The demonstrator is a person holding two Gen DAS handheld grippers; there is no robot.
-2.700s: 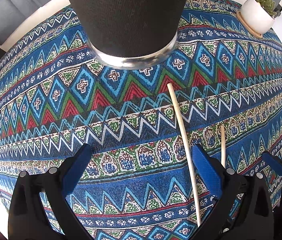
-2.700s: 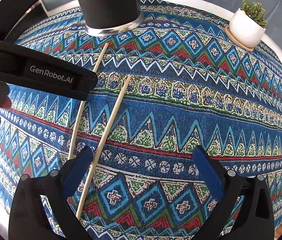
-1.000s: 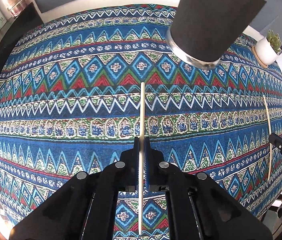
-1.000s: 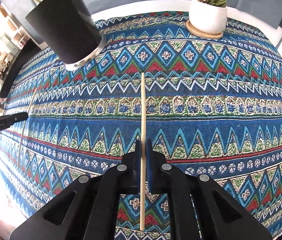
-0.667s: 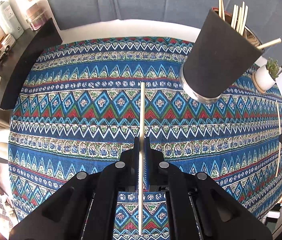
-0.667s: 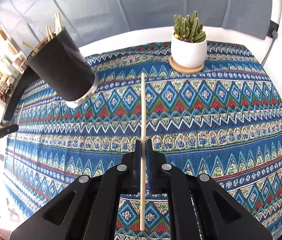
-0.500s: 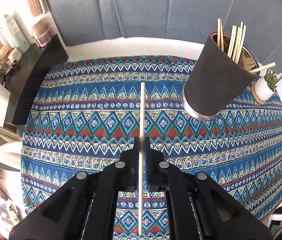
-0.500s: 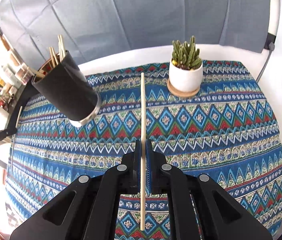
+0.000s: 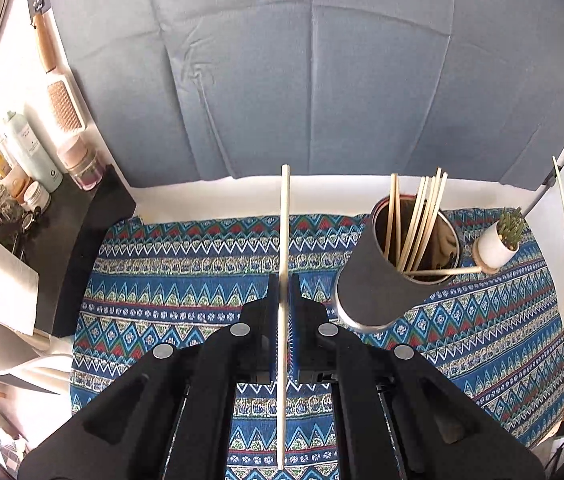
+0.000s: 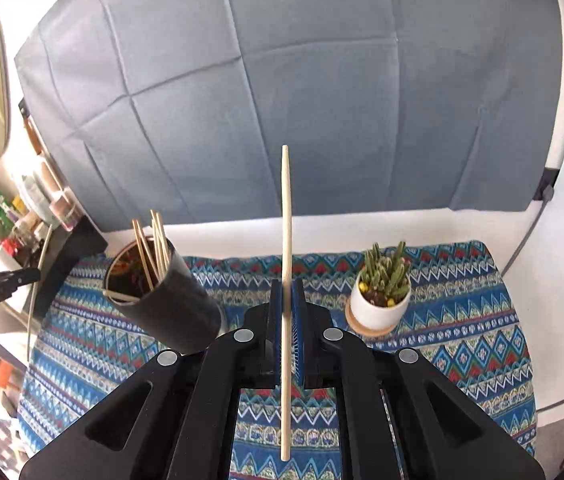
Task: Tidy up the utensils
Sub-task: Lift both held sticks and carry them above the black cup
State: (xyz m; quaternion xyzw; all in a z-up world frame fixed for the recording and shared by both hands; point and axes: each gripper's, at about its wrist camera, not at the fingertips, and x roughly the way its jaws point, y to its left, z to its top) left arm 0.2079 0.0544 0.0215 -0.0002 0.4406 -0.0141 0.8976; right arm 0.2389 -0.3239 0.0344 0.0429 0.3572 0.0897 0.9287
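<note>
Gripping one chopstick apiece: left gripper (image 9: 282, 320) clamped on left chopstick (image 9: 284, 240), right gripper (image 10: 287, 324) clamped on right chopstick (image 10: 287, 216), blue pads pressed flat against the wood on both sides, no gap visible. Held near the middle in each case, a short tail running back between the finger bases, a longer length projecting ahead of the fingertips. Long axis in line with the fingers, forward and away; right stick narrowing toward its far end, so probably tip-forward. Left stick's far end looking blunter; cannot tell for certain.

Judged light, thin, stiff, smooth wood: prone to pivoting in the pads if the far end knocks a rim. Mid-length grip seems sound for balance.

Beyond the fingertips: patterned cloth (image 9: 162, 280) well below. Black cup (image 9: 386, 280) ahead-right of the left fingers, ahead-left of the right fingers, holding several sticks, one lying across its rim. Potted cactus (image 10: 382, 296) ahead-right of the right fingers.
</note>
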